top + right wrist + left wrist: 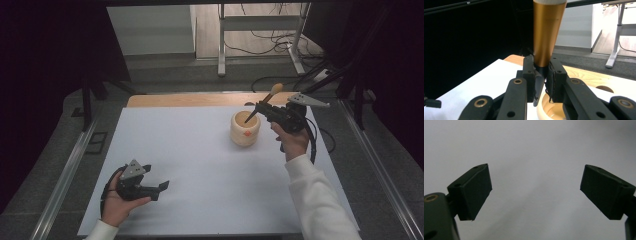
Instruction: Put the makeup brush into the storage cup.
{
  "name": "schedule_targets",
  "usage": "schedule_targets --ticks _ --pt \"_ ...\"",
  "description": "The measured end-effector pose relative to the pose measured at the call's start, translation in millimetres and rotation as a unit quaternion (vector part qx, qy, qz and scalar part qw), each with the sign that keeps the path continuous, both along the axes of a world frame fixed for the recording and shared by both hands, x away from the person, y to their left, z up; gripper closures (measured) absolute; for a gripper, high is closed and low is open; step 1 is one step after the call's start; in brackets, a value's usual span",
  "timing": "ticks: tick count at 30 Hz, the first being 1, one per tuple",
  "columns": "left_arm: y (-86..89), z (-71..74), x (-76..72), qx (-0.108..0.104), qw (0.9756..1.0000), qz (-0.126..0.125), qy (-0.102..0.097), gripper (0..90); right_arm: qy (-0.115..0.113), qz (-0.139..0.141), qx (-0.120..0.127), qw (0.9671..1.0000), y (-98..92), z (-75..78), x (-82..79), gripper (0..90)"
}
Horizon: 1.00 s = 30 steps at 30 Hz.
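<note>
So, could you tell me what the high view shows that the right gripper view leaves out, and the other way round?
The high view takes in the left gripper with its jaws open, low over the white table top, and the orange mark on the front of the cream cup. The right gripper view gives the close detail: the right gripper shut on the brush, clamping its dark handle just below the gold ferrule. Both share the brush, the cup under its tip and the table top.

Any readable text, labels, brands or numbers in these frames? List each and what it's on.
None readable.
The cream cup carries an orange mark on its side, too small to tell whether it is lettering or a picture.
The brush in the right claw shows no print on its gold part.
</note>
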<state>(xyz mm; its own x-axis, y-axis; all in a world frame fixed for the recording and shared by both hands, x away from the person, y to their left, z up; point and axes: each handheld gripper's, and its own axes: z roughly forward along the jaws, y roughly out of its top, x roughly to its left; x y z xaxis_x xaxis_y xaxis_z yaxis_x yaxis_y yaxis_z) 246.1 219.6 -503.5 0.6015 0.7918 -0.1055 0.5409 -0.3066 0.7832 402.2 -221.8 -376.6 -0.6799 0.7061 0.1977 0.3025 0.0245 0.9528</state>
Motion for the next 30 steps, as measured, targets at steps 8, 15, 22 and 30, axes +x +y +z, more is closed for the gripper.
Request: schedule_targets --ticks 8,15,22,30 --pt "0.5 0.4 -0.2 -0.001 1.0000 0.000 0.000 10.8 0.002 -0.012 0.000 0.9999 -2.3 1.9 10.7 79.0" --pt "0.5 0.6 -0.3 0.000 1.0000 -0.002 0.001 10.8 0.008 -0.021 -0.004 0.9997 -2.2 0.3 18.4 79.0" --pt "1.3 1.3 -0.4 -0.001 1.0000 -0.001 0.001 10.7 0.014 -0.030 -0.007 0.9994 -1.1 -0.8 26.2 79.0" --pt "1.2 1.1 -0.5 -0.001 1.0000 -0.003 0.001 10.7 0.027 -0.040 -0.011 0.9988 1.3 -8.2 35.4 78.9"
